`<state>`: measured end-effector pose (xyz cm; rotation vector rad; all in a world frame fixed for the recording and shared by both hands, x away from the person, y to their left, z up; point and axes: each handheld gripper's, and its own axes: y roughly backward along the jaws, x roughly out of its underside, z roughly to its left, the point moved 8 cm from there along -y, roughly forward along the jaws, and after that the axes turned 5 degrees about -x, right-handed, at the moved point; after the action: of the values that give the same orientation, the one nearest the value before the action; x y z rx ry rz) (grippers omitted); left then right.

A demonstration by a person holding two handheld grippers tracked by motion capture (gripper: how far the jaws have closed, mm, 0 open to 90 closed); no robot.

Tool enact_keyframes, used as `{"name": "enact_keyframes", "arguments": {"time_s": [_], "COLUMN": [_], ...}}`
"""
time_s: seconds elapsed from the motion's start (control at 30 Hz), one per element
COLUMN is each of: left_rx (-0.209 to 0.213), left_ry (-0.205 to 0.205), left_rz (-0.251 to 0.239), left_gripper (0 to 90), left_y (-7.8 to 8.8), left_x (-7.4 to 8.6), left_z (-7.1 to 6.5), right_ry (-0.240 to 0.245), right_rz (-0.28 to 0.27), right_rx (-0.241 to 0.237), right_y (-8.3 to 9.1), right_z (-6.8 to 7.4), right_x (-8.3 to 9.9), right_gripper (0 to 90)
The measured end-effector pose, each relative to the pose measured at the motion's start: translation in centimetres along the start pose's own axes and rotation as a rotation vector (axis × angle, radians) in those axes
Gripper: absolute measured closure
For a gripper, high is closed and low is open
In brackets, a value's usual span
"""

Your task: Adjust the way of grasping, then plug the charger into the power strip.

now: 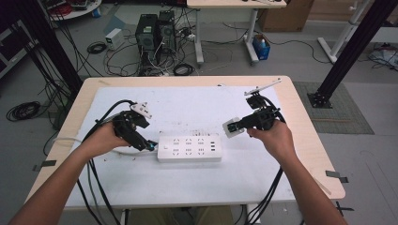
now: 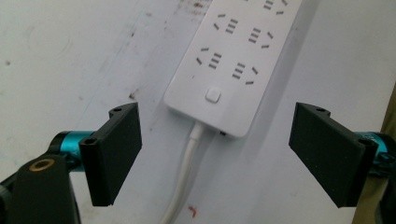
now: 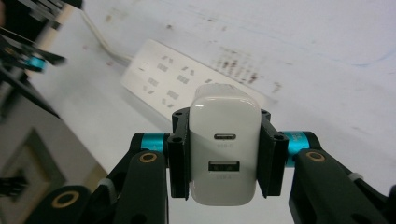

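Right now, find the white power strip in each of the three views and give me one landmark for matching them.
High view: the power strip lies at the table's centre, between the left gripper and the right gripper.
Left gripper view: top centre, running up and to the right, with its button end nearest the open jaws.
Right gripper view: upper left, behind the charger clamped in the jaws.
Shared landmark: the strip's white cable, leaving its button end.

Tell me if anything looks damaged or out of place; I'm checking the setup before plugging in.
Nothing looks damaged. The white rectangular power strip lies flat and the white two-port charger block sits squarely in the right gripper. Only dark smudges and a small red mark stain the white table cover.
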<state>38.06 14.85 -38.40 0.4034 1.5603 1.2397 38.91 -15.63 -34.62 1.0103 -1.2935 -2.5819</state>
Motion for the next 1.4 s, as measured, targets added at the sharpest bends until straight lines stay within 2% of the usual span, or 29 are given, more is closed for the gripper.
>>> {"name": "enact_keyframes", "arguments": {"time_s": [0.17,0.2,0.3,0.37,0.4,0.5,0.6,0.77,0.8,1.0,1.03,1.13,1.37,1.4], "left_rx": [-0.039,-0.042,-0.048,-0.052,-0.054,-0.066,-0.073,-0.089,-0.092,-0.094,-0.093,-0.092,-0.106,-0.107], "left_ry": [0.0,0.009,-0.001,0.002,0.009,0.038,0.051,0.058,0.069,0.061,0.07,0.074,0.067,0.056], "left_rz": [0.028,0.031,0.053,0.067,0.065,0.064,0.071,0.075,0.068,0.077,0.075,0.076,0.118,0.127], "left_gripper": [17.2,17.2,17.2,17.2,17.2,17.2,17.2,17.2,17.2,17.2,17.2,17.2,17.2,17.2], "left_y": [0.8,1.0,1.4,1.7,1.7,1.9,2.0,2.2,2.2,2.5,2.5,2.6,2.4,2.3], "left_x": [1.1,1.2,1.8,2.2,2.3,2.9,3.4,4.0,4.0,4.4,4.4,4.5,5.2,5.3], "left_z": [0.9,0.9,1.2,1.5,1.5,1.8,1.9,2.3,2.3,2.4,2.3,2.4,2.6,2.6], "right_ry": [0.029,0.035,0.037,0.036,0.042,0.041,0.054,0.067,0.072,0.092,0.09,0.117,0.168,0.176], "right_rz": [0.034,0.039,0.065,0.069,0.073,0.078,0.089,0.095,0.094,0.097,0.096,0.099,0.121,0.126], "right_rx": [0.074,0.088,0.131,0.14,0.156,0.165,0.177,0.175,0.172,0.16,0.159,0.144,0.116,0.115], "right_y": [1.4,1.7,2.2,2.3,2.6,2.9,3.1,3.1,3.1,2.7,2.7,2.4,1.3,1.1], "right_z": [-1.0,-1.2,-1.7,-1.7,-1.9,-2.0,-2.1,-2.1,-2.0,-1.4,-1.2,-0.9,0.1,0.2], "right_x": [0.3,0.4,0.6,0.7,0.8,0.9,1.1,1.2,1.1,0.7,0.6,0.1,-0.7,-0.8], "right_gripper": [62.4,62.4,62.4,62.4,62.4,62.4,62.4,62.3,62.3,62.3,62.3,62.3,62.3,62.3]}}
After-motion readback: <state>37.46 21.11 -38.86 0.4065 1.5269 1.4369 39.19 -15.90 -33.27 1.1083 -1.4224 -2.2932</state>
